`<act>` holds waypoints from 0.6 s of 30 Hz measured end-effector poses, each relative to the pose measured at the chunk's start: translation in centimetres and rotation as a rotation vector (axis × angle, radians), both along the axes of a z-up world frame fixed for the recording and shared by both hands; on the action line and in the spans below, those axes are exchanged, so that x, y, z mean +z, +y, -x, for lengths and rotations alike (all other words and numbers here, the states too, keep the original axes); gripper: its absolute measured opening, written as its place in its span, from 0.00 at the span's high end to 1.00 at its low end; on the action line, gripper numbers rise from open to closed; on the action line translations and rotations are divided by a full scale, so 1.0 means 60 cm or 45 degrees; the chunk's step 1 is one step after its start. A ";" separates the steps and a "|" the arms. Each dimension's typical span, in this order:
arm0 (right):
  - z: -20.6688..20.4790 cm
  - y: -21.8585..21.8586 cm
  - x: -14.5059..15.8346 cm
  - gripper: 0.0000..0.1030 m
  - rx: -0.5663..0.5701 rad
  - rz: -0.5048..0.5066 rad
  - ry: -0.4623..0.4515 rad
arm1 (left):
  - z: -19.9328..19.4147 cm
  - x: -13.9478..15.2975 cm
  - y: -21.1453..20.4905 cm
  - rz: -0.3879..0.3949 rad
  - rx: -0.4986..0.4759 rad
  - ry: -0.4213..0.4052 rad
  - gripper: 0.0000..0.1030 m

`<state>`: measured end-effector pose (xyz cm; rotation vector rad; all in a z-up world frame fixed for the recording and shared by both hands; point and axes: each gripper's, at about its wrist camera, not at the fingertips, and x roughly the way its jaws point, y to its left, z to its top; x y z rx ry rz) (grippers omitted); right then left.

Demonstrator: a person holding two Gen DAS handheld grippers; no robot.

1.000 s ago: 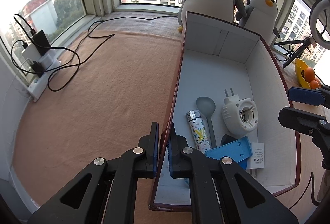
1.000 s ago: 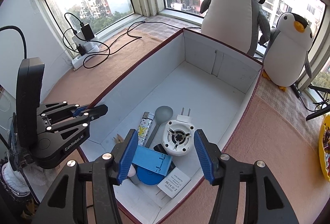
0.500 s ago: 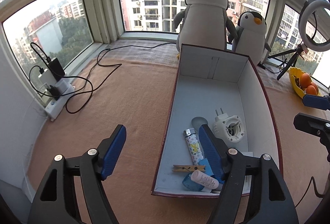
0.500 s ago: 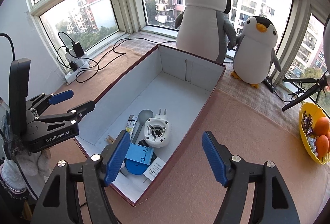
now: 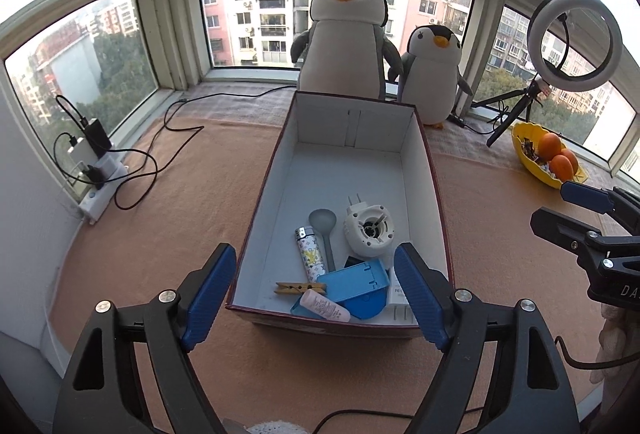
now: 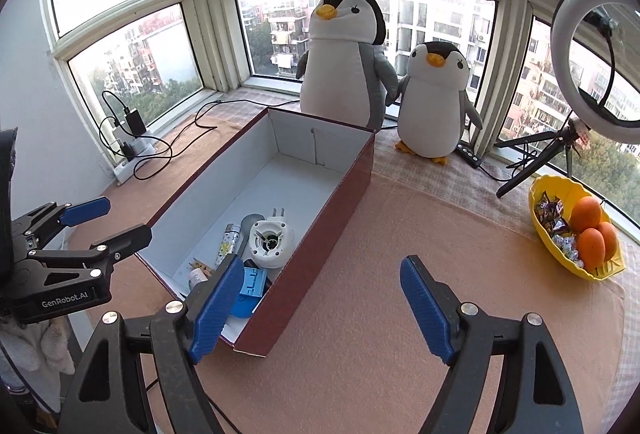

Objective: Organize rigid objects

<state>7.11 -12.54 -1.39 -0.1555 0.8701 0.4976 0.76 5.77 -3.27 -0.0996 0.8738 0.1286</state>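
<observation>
Lengthwise, box runs toward penguins

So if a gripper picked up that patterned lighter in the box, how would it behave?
The lighter looks rigid, small and probably light. Its glossy printed shell may slip between pads. Lying flat beside the grey spoon, its rounded body could shift or roll if nudged sideways.

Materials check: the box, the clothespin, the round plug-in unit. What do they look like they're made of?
Box: likely cardboard, with thin folded walls, white matte inside and dark red outside.
Clothespin: looks like bare wood, tan and matte, with a small metal spring probable.
Round plug-in unit: apparently moulded white plastic, smooth with a slight sheen; its two prongs look metallic.
</observation>
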 end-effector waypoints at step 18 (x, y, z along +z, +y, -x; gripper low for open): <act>0.017 -0.035 0.002 0.25 -0.070 -0.014 -0.013 | 0.012 0.005 -0.021 -0.006 -0.020 0.002 0.21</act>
